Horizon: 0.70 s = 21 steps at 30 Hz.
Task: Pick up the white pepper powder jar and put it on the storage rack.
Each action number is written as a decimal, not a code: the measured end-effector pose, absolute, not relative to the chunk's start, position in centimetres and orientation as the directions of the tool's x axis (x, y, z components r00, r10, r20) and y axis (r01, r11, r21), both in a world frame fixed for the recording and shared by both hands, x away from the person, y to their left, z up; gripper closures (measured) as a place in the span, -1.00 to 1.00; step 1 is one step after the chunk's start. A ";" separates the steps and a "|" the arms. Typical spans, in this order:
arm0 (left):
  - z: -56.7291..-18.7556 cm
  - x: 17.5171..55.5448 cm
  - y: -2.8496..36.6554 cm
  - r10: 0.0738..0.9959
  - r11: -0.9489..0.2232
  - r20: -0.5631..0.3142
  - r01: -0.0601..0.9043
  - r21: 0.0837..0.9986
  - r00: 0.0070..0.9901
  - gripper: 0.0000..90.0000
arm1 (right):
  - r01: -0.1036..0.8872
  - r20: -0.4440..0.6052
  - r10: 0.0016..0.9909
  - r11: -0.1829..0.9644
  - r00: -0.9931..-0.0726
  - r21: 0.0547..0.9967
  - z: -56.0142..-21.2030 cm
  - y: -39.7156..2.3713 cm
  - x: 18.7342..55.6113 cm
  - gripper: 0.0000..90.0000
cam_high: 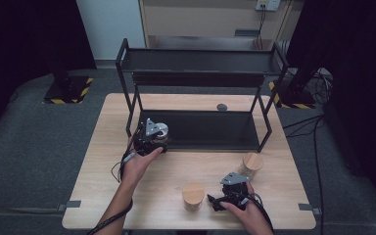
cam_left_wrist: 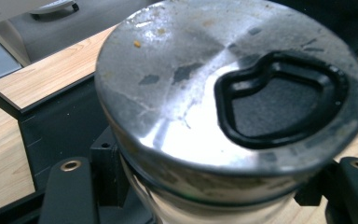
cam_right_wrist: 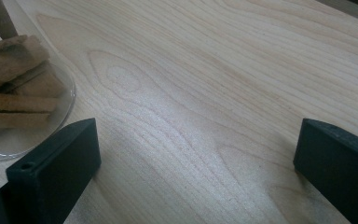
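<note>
Two tongs [cam_high: 152, 142], metal-lidded jar [cam_left_wrist: 233, 84] gripped close-up

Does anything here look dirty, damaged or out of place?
Yes: the metal lid of the jar held in the left gripper looks scuffed, with dark patches and small orange specks. The two wooden-lidded jars stand upright on the table.

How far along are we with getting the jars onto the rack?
Nothing sits on the rack yet. In hand: the left hand-held gripper is shut on the metal-lidded jar, at the front left edge of the rack's lower shelf. Left: two wooden-lidded jars stand on the table; the right hand-held gripper rests open between them, holding nothing.
</note>
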<state>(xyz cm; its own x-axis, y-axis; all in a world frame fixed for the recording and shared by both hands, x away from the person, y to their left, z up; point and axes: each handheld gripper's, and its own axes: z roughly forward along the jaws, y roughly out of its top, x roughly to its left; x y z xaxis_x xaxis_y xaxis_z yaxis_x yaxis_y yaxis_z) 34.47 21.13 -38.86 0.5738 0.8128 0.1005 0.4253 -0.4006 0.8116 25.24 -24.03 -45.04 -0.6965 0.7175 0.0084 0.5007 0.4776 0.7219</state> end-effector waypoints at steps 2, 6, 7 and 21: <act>-38.8 34.8 21.1 0.811 -0.407 0.107 0.424 0.809 0.575 -0.35 | 0.501 0.008 0.717 0.478 -0.697 0.722 -45.0 -24.0 25.2 -0.99; -38.7 35.3 21.1 0.815 -0.398 0.101 0.425 0.813 0.571 -0.35 | 0.501 0.009 0.718 0.477 -0.696 0.722 -45.0 -24.0 25.2 -0.99; -38.7 35.4 21.0 0.815 -0.398 0.101 0.425 0.813 0.570 -0.35 | 0.501 0.008 0.717 0.478 -0.697 0.721 -45.0 -24.0 25.2 -0.99; -39.1 36.8 20.8 0.821 -0.389 0.091 0.436 0.812 0.563 -0.35 | 0.500 0.008 0.717 0.478 -0.697 0.722 -45.0 -24.0 25.2 -0.99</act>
<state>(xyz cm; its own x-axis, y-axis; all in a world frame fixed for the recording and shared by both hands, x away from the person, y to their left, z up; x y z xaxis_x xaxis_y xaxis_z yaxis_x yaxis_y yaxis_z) 36.77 20.81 -39.14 0.5633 0.8213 0.0909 0.4358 -0.3887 0.8118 25.24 -24.04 -45.04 -0.6970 0.7170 0.0080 0.5004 0.4784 0.7217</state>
